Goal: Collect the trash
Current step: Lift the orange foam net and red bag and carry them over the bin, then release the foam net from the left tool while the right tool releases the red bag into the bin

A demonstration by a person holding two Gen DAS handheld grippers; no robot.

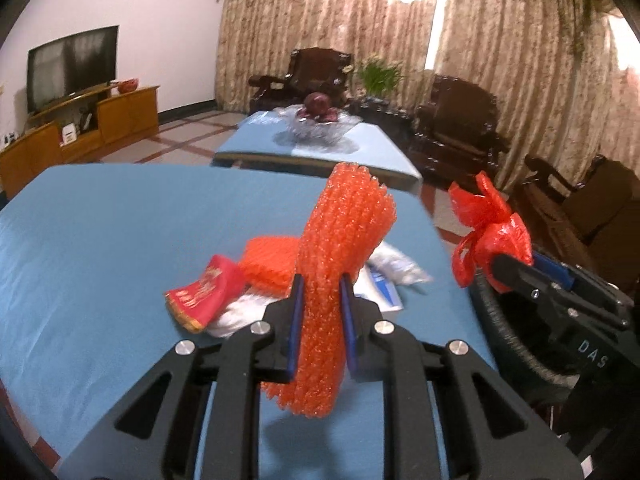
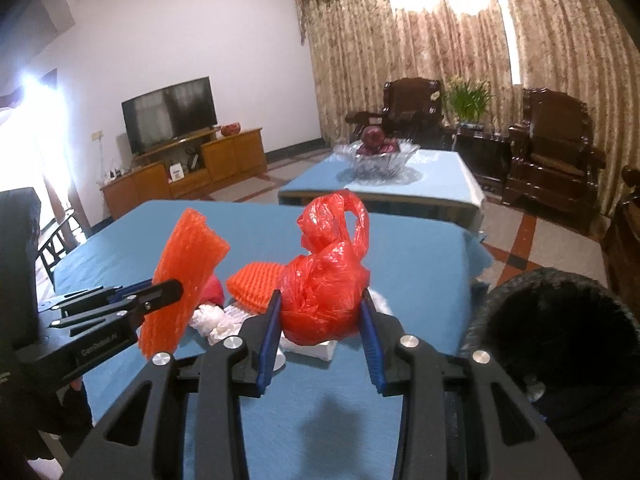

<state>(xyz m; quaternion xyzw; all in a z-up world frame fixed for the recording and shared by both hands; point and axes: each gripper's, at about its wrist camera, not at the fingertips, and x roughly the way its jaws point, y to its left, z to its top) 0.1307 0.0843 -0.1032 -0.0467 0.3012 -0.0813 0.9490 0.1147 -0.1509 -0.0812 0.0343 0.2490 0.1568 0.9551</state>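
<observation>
My left gripper (image 1: 322, 292) is shut on a long orange foam net (image 1: 344, 220), which stands upright between the blue pads, lifted off the blue table (image 1: 100, 240). From the right wrist view the same net (image 2: 188, 256) hangs in the left gripper (image 2: 176, 286) at the left. My right gripper (image 2: 320, 300) is shut on a crumpled red plastic bag (image 2: 324, 280), also held above the table. In the left wrist view that bag (image 1: 496, 232) and the right gripper (image 1: 516, 264) sit at the right.
A pile stays on the cloth: a second orange foam net (image 1: 268, 264), a red packet (image 1: 204, 296), white crumpled wrapping (image 1: 396, 264) and a white-blue box (image 1: 380, 288). A dark bin (image 2: 560, 332) stands off the table's right edge. Beyond is a second table with a glass fruit bowl (image 2: 376, 160).
</observation>
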